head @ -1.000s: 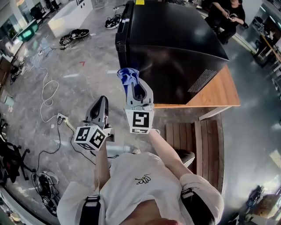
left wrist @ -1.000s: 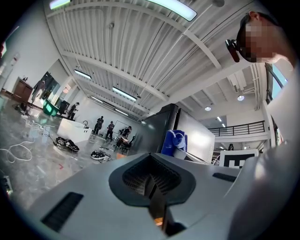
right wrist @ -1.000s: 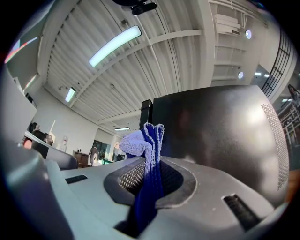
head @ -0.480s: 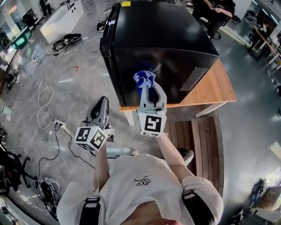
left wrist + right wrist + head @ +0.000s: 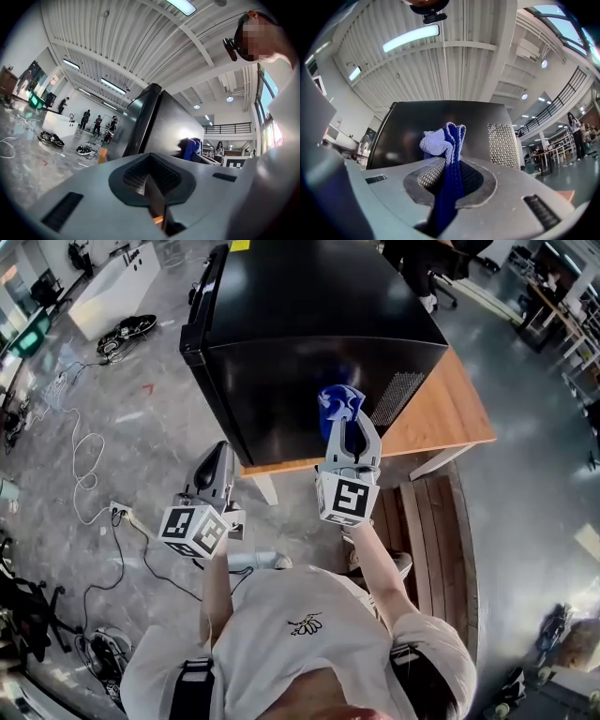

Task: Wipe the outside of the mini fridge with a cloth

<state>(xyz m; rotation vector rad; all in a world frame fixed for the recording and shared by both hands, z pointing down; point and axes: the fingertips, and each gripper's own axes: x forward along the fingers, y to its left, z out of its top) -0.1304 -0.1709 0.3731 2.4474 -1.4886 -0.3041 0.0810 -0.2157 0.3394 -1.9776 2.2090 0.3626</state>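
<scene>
The black mini fridge [image 5: 309, 315] stands on a wooden tabletop [image 5: 441, 413], its near side wall facing the person. A perforated vent grille [image 5: 394, 395] sits at that wall's right end. The blue cloth [image 5: 339, 404] is bunched up in front of this side wall, just left of the grille (whether it actually touches the fridge cannot be told). The right gripper [image 5: 345, 427] has its fingers clenched on the cloth, whose folded top stands up above them in the right gripper view. The left gripper [image 5: 216, 460] hangs off the fridge's near left corner, over the floor and apart from the fridge. Its fingers are pressed together with nothing between them. Left of the fridge, cables [image 5: 89, 451] trail across the grey floor.
</scene>
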